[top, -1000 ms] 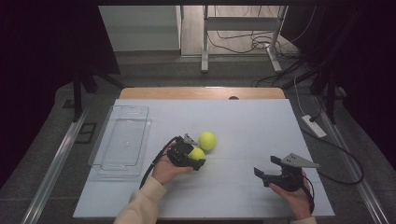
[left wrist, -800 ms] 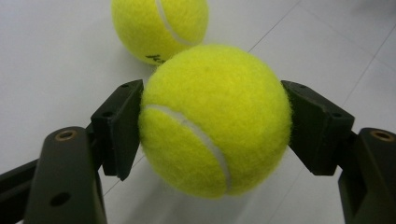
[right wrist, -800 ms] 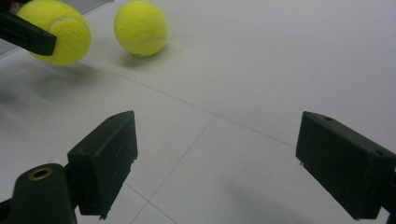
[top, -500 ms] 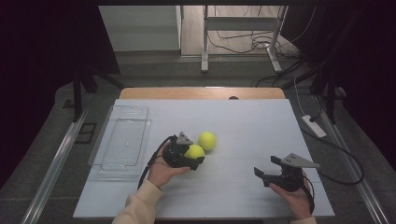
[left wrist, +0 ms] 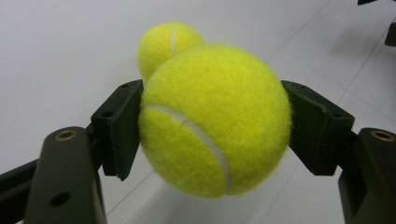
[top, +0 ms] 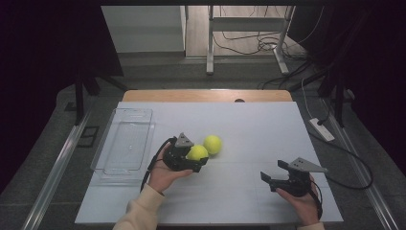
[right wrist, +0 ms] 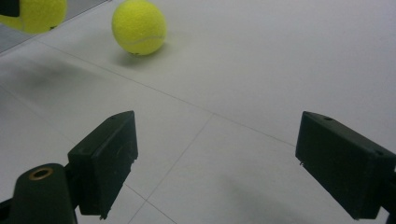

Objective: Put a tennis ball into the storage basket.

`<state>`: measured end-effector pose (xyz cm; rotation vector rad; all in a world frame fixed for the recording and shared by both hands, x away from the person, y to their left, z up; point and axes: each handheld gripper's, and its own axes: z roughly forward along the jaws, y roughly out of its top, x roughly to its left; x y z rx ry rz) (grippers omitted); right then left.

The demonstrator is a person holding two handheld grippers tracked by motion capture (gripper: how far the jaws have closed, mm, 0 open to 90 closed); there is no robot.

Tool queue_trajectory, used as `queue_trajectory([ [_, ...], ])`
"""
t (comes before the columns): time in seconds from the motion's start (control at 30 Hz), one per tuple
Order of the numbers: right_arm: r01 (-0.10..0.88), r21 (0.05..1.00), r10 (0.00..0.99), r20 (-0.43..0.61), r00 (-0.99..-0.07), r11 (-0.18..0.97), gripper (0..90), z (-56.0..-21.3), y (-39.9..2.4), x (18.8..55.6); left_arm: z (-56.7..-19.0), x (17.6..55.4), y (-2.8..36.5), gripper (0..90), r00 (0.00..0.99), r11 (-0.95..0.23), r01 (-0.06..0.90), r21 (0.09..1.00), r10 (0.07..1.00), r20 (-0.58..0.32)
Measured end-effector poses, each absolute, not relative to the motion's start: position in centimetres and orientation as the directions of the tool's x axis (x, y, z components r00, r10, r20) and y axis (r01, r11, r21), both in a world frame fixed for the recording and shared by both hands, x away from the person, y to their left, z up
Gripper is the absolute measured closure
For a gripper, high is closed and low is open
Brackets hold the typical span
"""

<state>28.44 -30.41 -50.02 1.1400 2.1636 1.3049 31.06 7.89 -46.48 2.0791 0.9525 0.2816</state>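
Left tool [top: 194,162], centre-left of the high view: clamped on a tennis ball [left wrist: 215,119], pads pressing both flanks, ball lifted clear of the bench [top: 249,120]. Second ball [top: 212,144] resting just beside, up and right. Right tool [right wrist: 219,163], lower right of the high view: wide open, holding nothing. Clear tray [top: 125,143] at left of frame. Risk: felt slipping from narrow pads under a fast swing; grazing second ball likely sets it rolling.
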Motion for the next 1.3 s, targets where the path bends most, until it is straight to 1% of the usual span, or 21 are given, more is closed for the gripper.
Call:
queue_trajectory([
  [0.77, 0.452, 0.858, 0.792, 0.092, -0.604, 0.245, 12.9, -50.0, -30.4, 28.4, -44.6, 30.4, 8.8, 27.2, 0.692, -0.341, 0.499, 0.796, 0.71, -0.13],
  [1.3, 0.451, 0.857, 0.792, 0.088, -0.605, 0.249, 12.9, -50.1, -30.4, 28.4, -43.1, 30.1, 10.4, 27.2, 0.68, -0.278, 0.478, 0.833, 0.718, -0.15],
])
